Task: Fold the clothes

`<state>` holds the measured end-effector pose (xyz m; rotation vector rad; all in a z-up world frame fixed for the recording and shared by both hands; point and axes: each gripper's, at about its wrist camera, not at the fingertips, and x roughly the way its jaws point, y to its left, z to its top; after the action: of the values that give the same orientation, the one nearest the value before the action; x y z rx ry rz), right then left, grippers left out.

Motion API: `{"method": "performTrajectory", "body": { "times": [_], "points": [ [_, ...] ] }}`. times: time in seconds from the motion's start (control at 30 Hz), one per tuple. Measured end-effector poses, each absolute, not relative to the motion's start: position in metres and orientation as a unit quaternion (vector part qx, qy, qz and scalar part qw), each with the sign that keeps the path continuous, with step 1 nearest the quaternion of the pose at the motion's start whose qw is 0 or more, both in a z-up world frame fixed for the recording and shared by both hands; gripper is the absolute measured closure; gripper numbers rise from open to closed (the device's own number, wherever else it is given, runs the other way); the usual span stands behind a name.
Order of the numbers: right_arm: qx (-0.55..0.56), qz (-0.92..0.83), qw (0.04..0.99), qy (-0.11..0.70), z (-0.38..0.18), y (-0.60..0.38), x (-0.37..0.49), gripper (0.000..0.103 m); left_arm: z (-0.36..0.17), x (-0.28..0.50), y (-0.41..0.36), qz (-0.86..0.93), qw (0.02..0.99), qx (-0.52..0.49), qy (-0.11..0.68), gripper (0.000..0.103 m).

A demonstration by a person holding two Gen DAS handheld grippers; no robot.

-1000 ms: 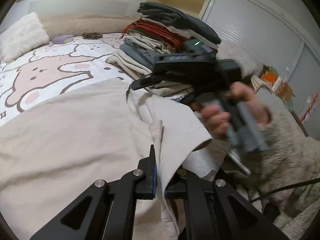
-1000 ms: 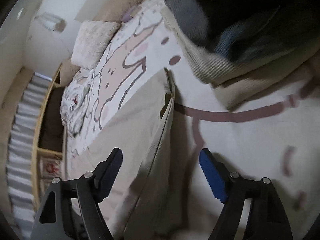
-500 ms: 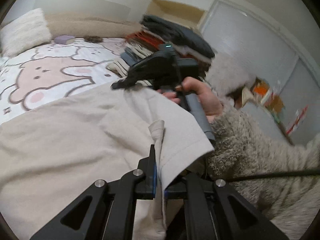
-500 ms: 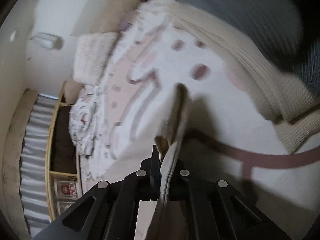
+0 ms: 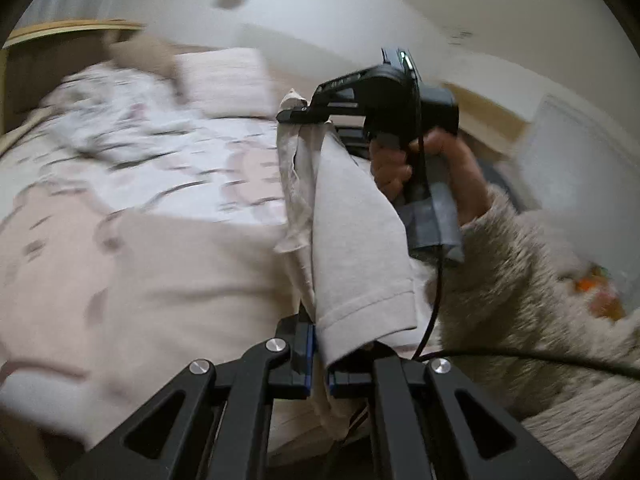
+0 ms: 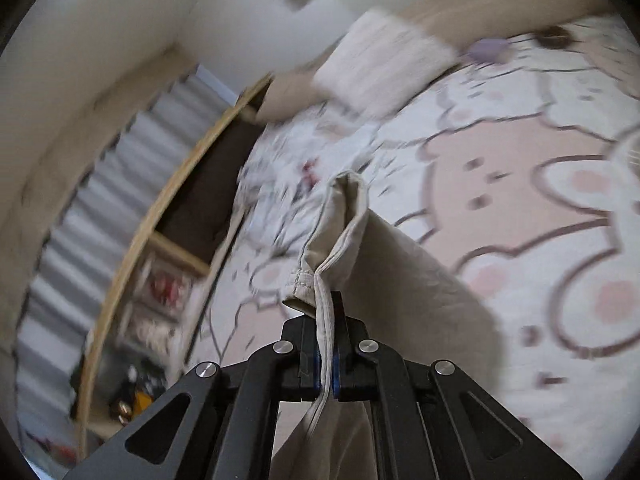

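Observation:
A beige short-sleeved shirt (image 5: 352, 224) is lifted off the bed, stretched between both grippers. My left gripper (image 5: 318, 360) is shut on the shirt near a hemmed sleeve (image 5: 368, 312). My right gripper (image 6: 326, 364) is shut on a seamed edge of the same shirt (image 6: 340, 232), which bunches up above the pads. In the left wrist view the right gripper (image 5: 304, 114), held by a hand (image 5: 436, 164), pinches the shirt's upper end above the bed. The rest of the shirt (image 5: 180, 280) hangs down toward the bed, blurred.
The bed has a white and pink cartoon-print cover (image 6: 520, 184), with a fluffy pillow (image 6: 384, 64) at its head. A wooden shelf unit (image 6: 160, 264) stands beside the bed. The person's fuzzy sleeve (image 5: 532, 288) fills the right of the left wrist view.
The right gripper shut on the shirt's edge about half a second ago and has since risen. Both grippers lifted the shirt off the bed and swung toward the pillow end.

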<state>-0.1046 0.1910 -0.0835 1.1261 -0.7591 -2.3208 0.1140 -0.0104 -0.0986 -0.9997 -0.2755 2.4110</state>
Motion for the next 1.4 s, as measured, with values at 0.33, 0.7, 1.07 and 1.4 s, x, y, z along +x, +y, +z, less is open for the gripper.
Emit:
{"method": "performTrajectory", "body": {
  "times": [0.33, 0.7, 1.07, 1.4],
  "points": [
    [0.554, -0.793, 0.197, -0.158, -0.198, 0.038, -0.137, 0.098, -0.188, 0.119, -0.093, 0.835, 0.172, -0.483, -0.201, 0.098],
    [0.537, -0.765, 0.263, -0.238, -0.197, 0.045, -0.126, 0.015, -0.210, 0.128, -0.121, 0.807, 0.160, -0.495, -0.280, 0.098],
    [0.484, -0.819, 0.276, -0.138, -0.148, 0.107, -0.040, 0.053, -0.194, 0.135, -0.131, 0.824, 0.145, -0.476, -0.271, 0.098],
    [0.503, -0.815, 0.286, 0.008, -0.207, 0.044, 0.009, 0.062, -0.178, 0.135, -0.148, 0.843, 0.101, -0.476, -0.228, 0.098]
  ]
}}
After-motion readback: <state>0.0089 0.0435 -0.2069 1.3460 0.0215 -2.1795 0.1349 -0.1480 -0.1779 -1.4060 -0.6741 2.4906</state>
